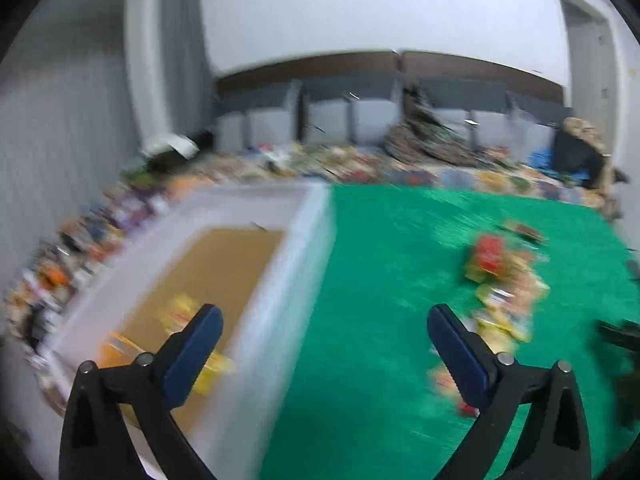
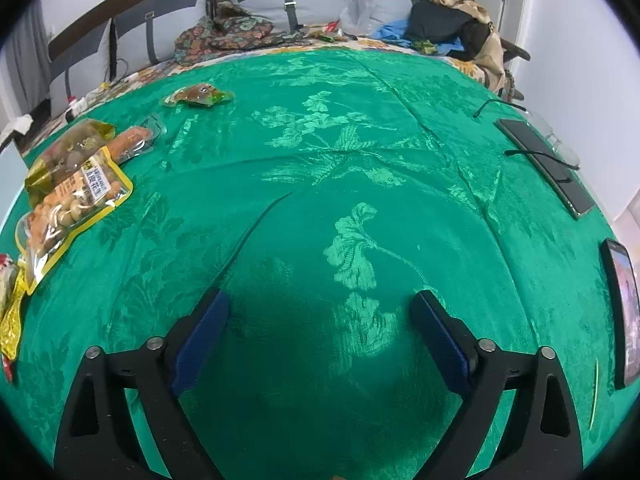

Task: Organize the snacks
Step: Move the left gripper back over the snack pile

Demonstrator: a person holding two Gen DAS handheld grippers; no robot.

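My left gripper (image 1: 324, 332) has its jaws spread wide, and nothing is between them. The left wrist view is much blurred. Under my left finger (image 1: 196, 344) is the white box (image 1: 280, 300), whose near wall runs from about 12 o'clock down to 6 o'clock in the view. Its floor is brown, and some yellow and orange snack packets (image 1: 180, 316) lie inside it, at about 8 o'clock from the centre of the view; I cannot tell which packets they are. My right finger of this gripper is over the green cloth (image 1: 380, 280). At about 3 o'clock on that cloth lies a loose heap of snacks (image 1: 500, 280), red and yellow, too blurred to read.

My right gripper (image 2: 320, 320) is also wide open and empty, and it points down at the bare green cloth (image 2: 320, 200) with a leaf pattern. The snacks are all well apart from it, at the left edge: a clear bag with a yellow border (image 2: 72, 204) at 9 o'clock, a sausage pack (image 2: 132, 140) just beside it at 10 o'clock, and a small brown and green packet (image 2: 198, 95) further away at 11 o'clock. At 2 to 3 o'clock, near the cloth's edge, lie two phones (image 2: 544, 164) with a cable, and a lit screen (image 2: 622, 312) at 4 o'clock.
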